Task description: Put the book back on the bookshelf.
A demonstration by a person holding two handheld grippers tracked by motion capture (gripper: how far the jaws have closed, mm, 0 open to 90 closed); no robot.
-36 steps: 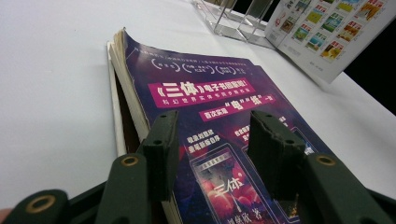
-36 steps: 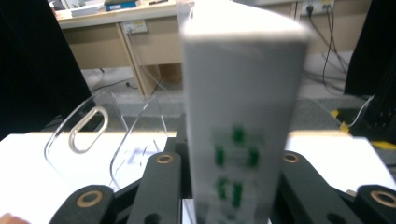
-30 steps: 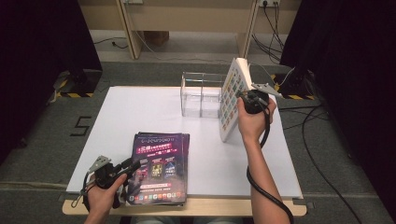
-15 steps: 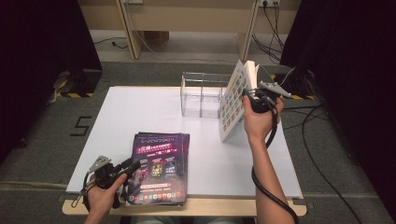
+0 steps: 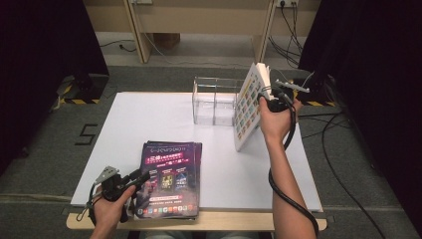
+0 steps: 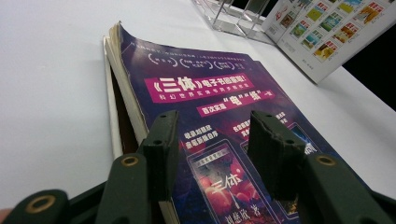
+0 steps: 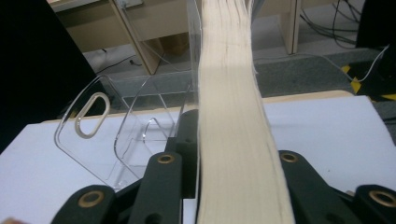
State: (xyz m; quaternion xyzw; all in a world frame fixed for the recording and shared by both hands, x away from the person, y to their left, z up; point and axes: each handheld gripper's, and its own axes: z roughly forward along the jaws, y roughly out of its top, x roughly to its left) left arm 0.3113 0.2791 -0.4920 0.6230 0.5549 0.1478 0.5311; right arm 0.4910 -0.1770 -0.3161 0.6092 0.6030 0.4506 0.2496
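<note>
Standing tilted on its lower edge at the 2 o'clock part of the white table [image 5: 149,119], a white book [image 5: 247,112] with a grid of coloured pictures on its cover is held near its upper edge by the right gripper [image 5: 271,97]; in the right gripper view the cream page block [image 7: 231,140] is seen running up between the two black jaws, which have just been closing further and are pressed against its sides; the book is thus gripped, its lower edge resting on the table just to the 3 o'clock side of a clear acrylic rack [image 5: 216,99]; whether book and rack touch cannot be told. At 7 o'clock a stack of purple magazines [image 5: 169,177] is laid flat near the table's front edge; the left gripper [image 5: 142,177] is held low over the stack's 9 o'clock edge by the left hand [image 5: 107,206]; in the left gripper view its jaws are seen standing apart above the purple cover [image 6: 210,116], nothing being clamped between them; the white book is seen there at 1 o'clock, well apart from the magazines.
</note>
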